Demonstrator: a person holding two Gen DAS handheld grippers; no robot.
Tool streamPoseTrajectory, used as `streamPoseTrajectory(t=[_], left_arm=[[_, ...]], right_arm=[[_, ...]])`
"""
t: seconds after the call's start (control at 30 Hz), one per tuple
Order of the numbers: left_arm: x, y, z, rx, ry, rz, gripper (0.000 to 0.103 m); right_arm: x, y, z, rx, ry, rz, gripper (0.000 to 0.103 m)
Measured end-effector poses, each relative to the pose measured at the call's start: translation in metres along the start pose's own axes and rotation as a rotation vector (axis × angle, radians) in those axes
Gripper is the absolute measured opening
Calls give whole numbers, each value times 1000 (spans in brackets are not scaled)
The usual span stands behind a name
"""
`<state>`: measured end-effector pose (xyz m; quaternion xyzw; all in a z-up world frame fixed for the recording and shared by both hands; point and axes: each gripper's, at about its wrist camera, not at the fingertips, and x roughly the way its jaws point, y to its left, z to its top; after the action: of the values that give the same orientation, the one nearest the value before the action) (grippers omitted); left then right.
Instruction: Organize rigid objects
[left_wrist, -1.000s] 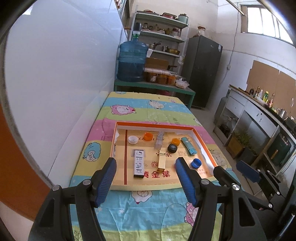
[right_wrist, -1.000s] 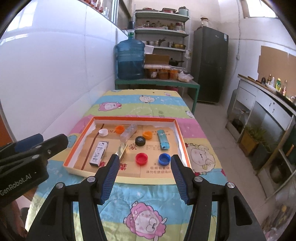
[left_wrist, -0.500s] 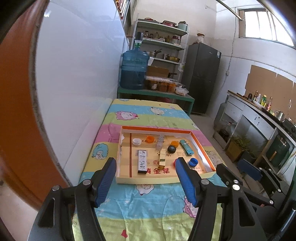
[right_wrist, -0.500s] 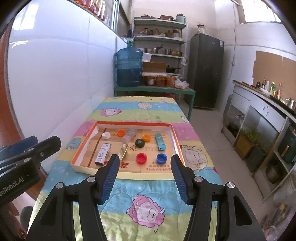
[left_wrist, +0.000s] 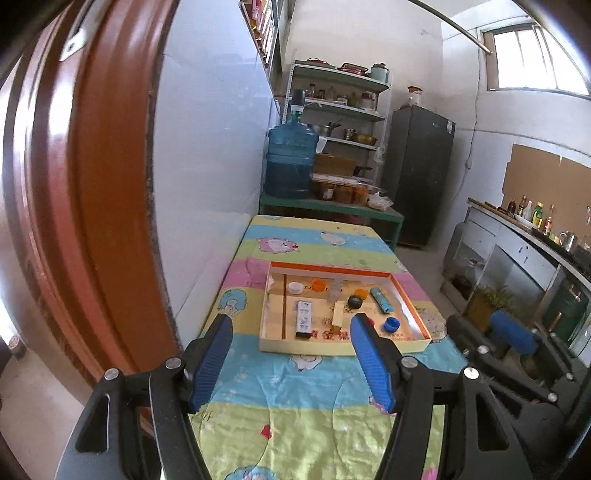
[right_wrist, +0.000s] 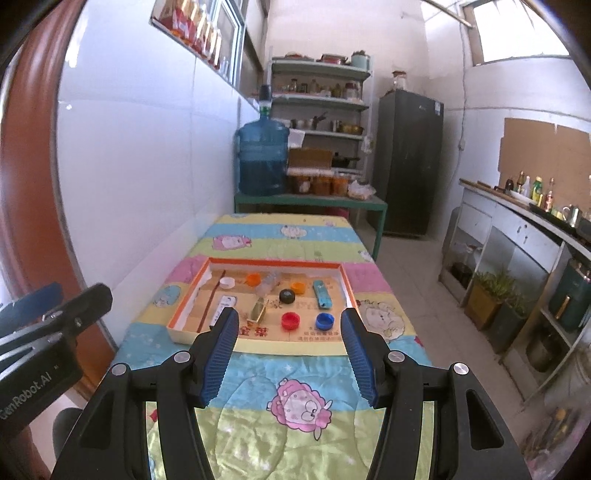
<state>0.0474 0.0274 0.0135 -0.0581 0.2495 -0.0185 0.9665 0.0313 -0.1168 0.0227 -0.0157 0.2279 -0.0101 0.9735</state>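
Both grippers (left_wrist: 290, 332) (right_wrist: 288, 325) gape empty; teal tube (right_wrist: 322, 293) lies lengthwise, pointing away.

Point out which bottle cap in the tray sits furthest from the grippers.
The orange cap beside the white cap, in the back row; the red, blue and black ones lie nearer.

Both wrist cameras are looking forward and slightly down at the tray (left_wrist: 343, 345) (right_wrist: 258, 341) from well back, over the tabletop's (left_wrist: 303, 413) (right_wrist: 258, 373) near end; the left view is sitting left of the right; both are sharing the tray.
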Motion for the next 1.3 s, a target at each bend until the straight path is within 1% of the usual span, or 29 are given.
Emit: streamPoseTrajectory(t=[0.07,0.13,0.3,0.43,0.5,0.93,1.3], left_arm=[[-5,1,-3,1,2,17,66],[-8,2,-5,8,17,18,66],[-14,-4,-16,56,53,42,66],[-16,-10,-20,73,65,36,66],[-17,-12,-21,74,67,34,66],[-14,-15,-22,93,84,57,66],[-13,-14,-22,93,81,50,66]], right_arm=[[-9,1,-1,0,-18,-8,59],[-18,2,-2,-2,-29,-17,59],[-29,3,-10,-2,-12,-14,59],[-27,-1,-18,20,29,-7,59],[-28,-3,-20,25,35,-9,59],[-33,-7,-23,30,44,13,59],[-31,-8,-24,33,42,11,59]])
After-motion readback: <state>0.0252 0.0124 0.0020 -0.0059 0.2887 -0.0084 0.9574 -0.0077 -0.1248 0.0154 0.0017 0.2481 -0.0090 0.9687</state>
